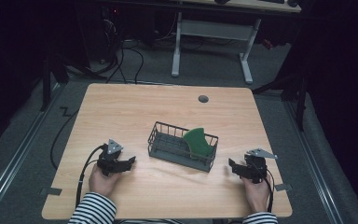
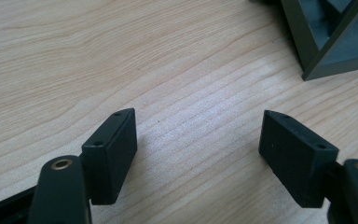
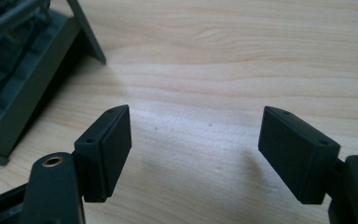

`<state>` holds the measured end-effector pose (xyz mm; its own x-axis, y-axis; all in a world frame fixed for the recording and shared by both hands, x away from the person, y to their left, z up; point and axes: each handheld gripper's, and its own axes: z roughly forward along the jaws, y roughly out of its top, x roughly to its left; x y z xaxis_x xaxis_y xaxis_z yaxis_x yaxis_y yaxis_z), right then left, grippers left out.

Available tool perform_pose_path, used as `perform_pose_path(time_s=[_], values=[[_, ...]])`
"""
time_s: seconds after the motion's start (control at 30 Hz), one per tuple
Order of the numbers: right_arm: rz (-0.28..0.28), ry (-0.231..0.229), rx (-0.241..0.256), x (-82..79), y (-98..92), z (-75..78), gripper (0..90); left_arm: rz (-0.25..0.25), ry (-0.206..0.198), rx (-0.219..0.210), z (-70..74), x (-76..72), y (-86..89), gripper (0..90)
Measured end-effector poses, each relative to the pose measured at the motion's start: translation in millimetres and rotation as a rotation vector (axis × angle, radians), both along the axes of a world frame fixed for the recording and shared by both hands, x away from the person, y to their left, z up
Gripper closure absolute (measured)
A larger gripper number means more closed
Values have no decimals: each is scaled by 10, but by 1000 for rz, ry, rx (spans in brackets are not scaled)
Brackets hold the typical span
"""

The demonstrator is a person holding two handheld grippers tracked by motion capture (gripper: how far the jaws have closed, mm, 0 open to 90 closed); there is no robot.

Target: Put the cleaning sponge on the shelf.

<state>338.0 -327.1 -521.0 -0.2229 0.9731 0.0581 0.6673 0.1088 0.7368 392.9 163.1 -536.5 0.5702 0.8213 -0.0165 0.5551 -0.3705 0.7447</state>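
A dark grey wire basket (image 1: 168, 151) stands near the middle of the wooden table (image 1: 130, 112), with a green curved piece (image 1: 197, 141) leaning inside its right end. My left gripper (image 1: 131, 162) rests on the table just left of the basket, jaws wide open with bare wood between them (image 2: 198, 135). A corner of the basket (image 2: 328, 51) shows at the upper right of the left gripper view. My right gripper (image 1: 232, 166) lies right of the basket, also open and holding nothing (image 3: 196, 130). The basket's base (image 3: 23, 93) fills the upper left of the right gripper view.
A grey grommet hole (image 1: 203, 99) sits near the table's far edge. Beyond the table stand white desk legs (image 1: 177, 46) and loose cables on the floor (image 1: 130, 56). Striped sleeves (image 1: 93, 210) come in at the near edge.
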Motion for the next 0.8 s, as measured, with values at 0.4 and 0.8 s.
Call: perform_pose_path(time_s=[0.4, 0.8], values=[[-2, 8, -83, -30, 89, -100, 249, 0, 0, 0, 0, -1, 0, 284], [-10, 7, -83, -58, 105, -101, 251, 0, 0, 1, 1, -2, 6, 287]])
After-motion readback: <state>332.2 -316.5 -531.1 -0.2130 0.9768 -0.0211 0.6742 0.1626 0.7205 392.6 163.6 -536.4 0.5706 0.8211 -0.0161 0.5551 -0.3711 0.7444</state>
